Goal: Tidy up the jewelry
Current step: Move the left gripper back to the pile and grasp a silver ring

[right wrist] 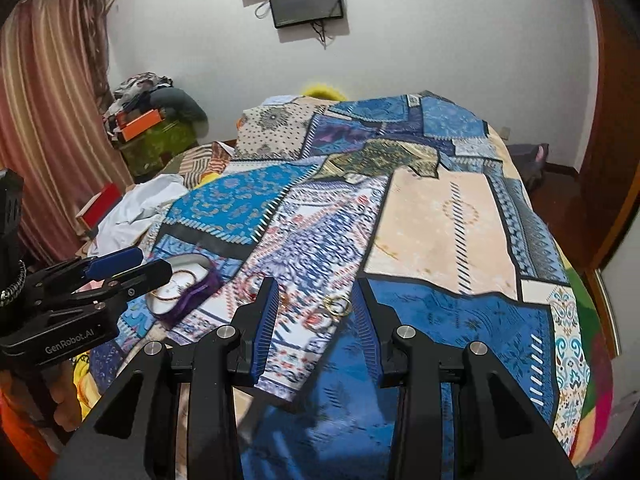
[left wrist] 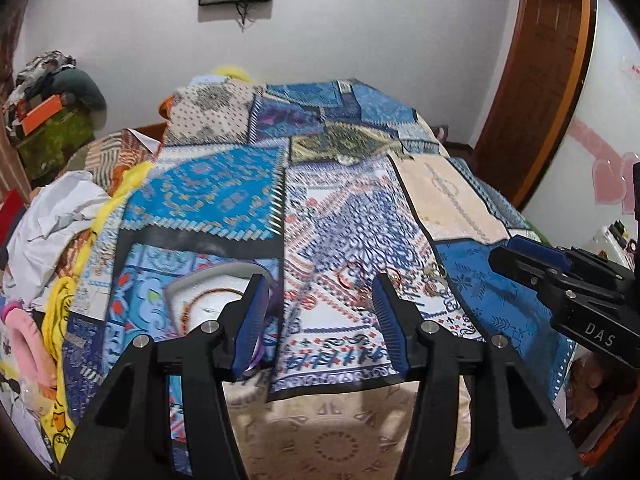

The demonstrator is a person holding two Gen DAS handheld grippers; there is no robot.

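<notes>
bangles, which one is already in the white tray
The thin gold-brown bangle lying in the white tray beside the purple cloth. The other bangles lie loose on the patterned bedspread, outside it.

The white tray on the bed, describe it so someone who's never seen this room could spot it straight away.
Start at the patchwork bedspread covering the bed and follow its near edge toward the curtain side. There sits the white tray, shallow with rounded corners, holding a beaded necklace and purple cord. The loose bangles nearby lie on bare fabric.
</notes>
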